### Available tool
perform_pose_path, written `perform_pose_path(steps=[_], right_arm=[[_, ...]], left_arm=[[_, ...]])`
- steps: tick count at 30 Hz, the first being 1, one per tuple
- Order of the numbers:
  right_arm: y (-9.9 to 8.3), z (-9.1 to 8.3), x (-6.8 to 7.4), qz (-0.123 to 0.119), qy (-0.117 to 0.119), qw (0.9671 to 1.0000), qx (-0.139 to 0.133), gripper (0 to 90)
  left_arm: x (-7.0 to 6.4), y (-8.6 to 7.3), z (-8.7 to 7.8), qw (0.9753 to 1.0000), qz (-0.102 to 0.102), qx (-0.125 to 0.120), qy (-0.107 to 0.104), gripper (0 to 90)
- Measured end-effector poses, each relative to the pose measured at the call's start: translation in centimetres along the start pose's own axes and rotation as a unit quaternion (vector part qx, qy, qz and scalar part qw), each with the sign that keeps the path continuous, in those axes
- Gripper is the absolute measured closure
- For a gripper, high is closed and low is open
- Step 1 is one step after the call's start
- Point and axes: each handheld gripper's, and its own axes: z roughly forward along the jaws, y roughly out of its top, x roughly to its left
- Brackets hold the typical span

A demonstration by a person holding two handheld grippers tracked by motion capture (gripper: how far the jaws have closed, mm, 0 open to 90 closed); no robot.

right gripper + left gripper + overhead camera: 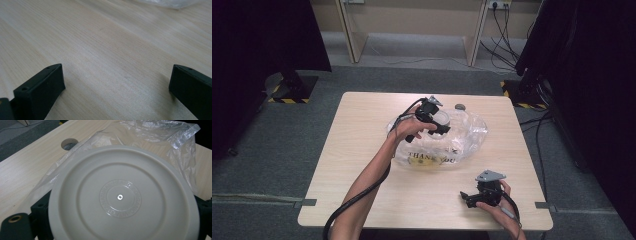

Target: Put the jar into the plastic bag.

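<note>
Plate first: I'm gripping a round off-white plastic plate (123, 195) w/ the left gripper (439, 121), jaws clamped on opposite sides of its rim, so it's sitting directly between them. In the left gripper view its underside is facing the cam, w/ raised concentric rings and a ring of embossed lettering round a small centre dot; the text is too faint to read. In the high view I'm holding that claw raised over the mid-back part of the light wooden table (362, 170), w/ the plate at its tip.

Just beyond and below the left claw, a crumpled clear plastic bag (462, 137) is lying on the tabletop, printed "THANK YOU" on the side nearest me. In the left gripper view the bag film (172, 137) is spreading out behind the plate, up and to the right of the jaws. A round hole in the tabletop (69, 143) is showing up-left of the claw in that view, close to the bag's edge.

I'm resting the right gripper (468, 197) low near the table's front-right corner, well apart from the bag and the plate, pointing leftward. Its jaws are standing wide apart w/ bare wood grain between them, nothing held. In the right gripper view a scrap of the bag (170, 3) is sitting far ahead of the jaws, at the top edge.
</note>
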Motion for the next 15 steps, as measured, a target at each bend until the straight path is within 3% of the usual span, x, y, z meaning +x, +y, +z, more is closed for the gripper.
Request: perform_pose_path(steps=[15], right_arm=[[0.0,0.0,0.0,0.0,0.0,1.0,0.0,0.2]], left_arm=[[0.2,0.1,2.2,1.0,0.008,0.0,-0.001,10.0]])
